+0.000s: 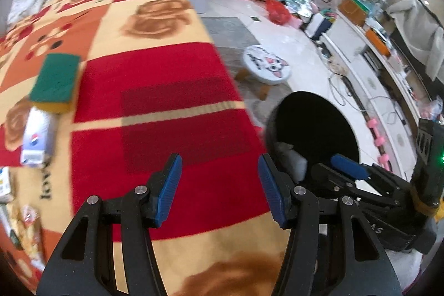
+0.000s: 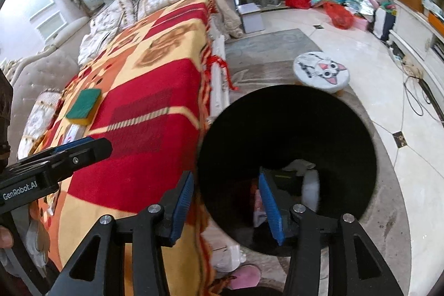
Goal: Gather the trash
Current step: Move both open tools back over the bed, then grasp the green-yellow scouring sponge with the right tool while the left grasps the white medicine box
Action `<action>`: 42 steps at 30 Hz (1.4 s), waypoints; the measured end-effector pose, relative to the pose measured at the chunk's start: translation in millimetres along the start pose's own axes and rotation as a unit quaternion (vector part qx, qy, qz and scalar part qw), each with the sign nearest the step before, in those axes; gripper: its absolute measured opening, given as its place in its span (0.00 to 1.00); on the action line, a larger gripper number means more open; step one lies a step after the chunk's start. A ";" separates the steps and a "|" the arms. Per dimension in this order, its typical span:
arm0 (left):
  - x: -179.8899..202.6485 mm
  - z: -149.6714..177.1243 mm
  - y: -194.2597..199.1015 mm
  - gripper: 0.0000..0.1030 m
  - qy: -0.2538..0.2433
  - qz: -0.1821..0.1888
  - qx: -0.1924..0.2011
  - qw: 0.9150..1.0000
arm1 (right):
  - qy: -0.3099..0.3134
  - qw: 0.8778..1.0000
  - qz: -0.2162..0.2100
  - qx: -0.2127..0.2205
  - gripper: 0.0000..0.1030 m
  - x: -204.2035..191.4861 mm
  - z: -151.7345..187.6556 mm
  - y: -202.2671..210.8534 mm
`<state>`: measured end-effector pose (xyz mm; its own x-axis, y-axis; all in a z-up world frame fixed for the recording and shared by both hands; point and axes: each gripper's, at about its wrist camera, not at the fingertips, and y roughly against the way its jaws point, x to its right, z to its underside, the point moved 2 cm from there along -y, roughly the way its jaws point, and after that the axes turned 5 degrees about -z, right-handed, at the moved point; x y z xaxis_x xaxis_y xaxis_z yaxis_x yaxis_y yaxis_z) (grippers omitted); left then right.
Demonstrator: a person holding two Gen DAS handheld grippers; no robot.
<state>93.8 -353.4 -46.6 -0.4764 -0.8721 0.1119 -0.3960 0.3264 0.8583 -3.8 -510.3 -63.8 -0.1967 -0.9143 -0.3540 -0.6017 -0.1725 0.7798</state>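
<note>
Two hand-held grippers point down over a blanket [image 1: 166, 74] checked in red, orange and cream, beside a round black bin [image 2: 285, 157] that stands on the floor.

The left gripper [image 1: 219, 187] hangs above the red part of the blanket, its blue pads parted with nothing between them. To its left on the blanket lies a sponge [image 1: 55, 82] — green on top, yellow below — and just beside it a white packet [image 1: 36, 140] with a red and blue mark. More small packets lie at the blanket's left edge, too blurred to tell apart.

The right gripper [image 2: 224, 207] is at the bin's rim, straddling it, jaws apart and empty — one pad over the blanket edge, the other over the dark opening. Inside the bin sit white scraps [image 2: 310, 185] and a pinkish wrapper [image 2: 259, 204].

A stool [image 2: 322, 71] with a cartoon cat stands on the floor beyond the bin.
</note>
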 end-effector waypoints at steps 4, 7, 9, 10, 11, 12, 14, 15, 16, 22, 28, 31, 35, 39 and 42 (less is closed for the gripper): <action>-31.1 8.4 9.6 0.54 0.019 -0.017 -0.001 1.000 | 0.015 1.000 -0.017 -0.008 0.56 -22.3 0.8 -9.9; -55.5 15.6 19.7 0.54 0.033 -0.034 0.002 0.999 | 0.036 0.999 -0.028 -0.018 0.57 -46.4 0.7 -20.4; -70.9 19.2 25.1 0.54 0.043 -0.043 0.002 0.998 | 0.046 0.998 -0.036 -0.024 0.57 -59.8 0.2 -27.2; -78.7 20.5 27.4 0.54 0.048 -0.047 0.002 0.998 | 0.051 0.998 -0.039 -0.027 0.58 -65.9 -0.2 -30.3; -87.3 22.7 29.9 0.54 0.053 -0.053 0.002 0.997 | 0.057 0.997 -0.042 -0.029 0.60 -73.4 -0.9 -33.8; -96.8 24.8 32.1 0.54 0.059 -0.059 0.002 0.997 | 0.064 0.996 -0.046 -0.032 0.60 -81.9 -1.6 -38.2; -116.8 28.7 35.1 0.54 0.072 -0.069 0.001 0.995 | 0.077 0.995 -0.053 -0.040 0.62 -96.4 -3.2 -46.3; -124.4 29.7 35.4 0.54 0.077 -0.073 0.000 0.994 | 0.086 0.994 -0.057 -0.044 0.62 -105.7 -4.9 -51.7; -132.5 31.1 36.3 0.54 0.082 -0.077 -0.001 0.994 | 0.091 0.993 -0.060 -0.046 0.62 -113.0 -6.8 -56.0; -183.9 40.0 41.9 0.54 0.124 -0.093 -0.007 0.988 | 0.113 0.987 -0.096 -0.056 0.65 -162.7 -31.9 -88.8; -213.7 37.8 41.0 0.54 0.145 -0.100 -0.009 0.984 | 0.094 0.982 -0.156 -0.056 0.73 -212.0 -81.8 -133.6; -223.3 31.6 35.6 0.54 0.147 -0.097 -0.011 0.984 | 0.084 0.980 -0.167 -0.066 0.77 -229.6 -102.7 -156.7; -232.5 26.1 29.7 0.54 0.154 -0.091 -0.014 0.984 | 0.082 0.978 -0.173 -0.088 0.81 -253.3 -125.9 -194.7; -237.1 17.9 24.3 0.54 0.157 -0.090 -0.016 0.983 | 0.079 0.975 -0.177 -0.108 0.81 -266.1 -133.9 -223.0; -236.4 12.4 20.2 0.54 0.155 -0.087 -0.017 0.984 | 0.083 0.974 -0.164 -0.129 0.80 -265.2 -127.9 -238.7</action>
<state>188.6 -136.2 -62.0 -0.1399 -0.9847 0.1036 -0.4208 0.1539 0.8940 291.0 -273.6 -90.1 0.1138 -0.8373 -0.5347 -0.3919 -0.5324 0.7503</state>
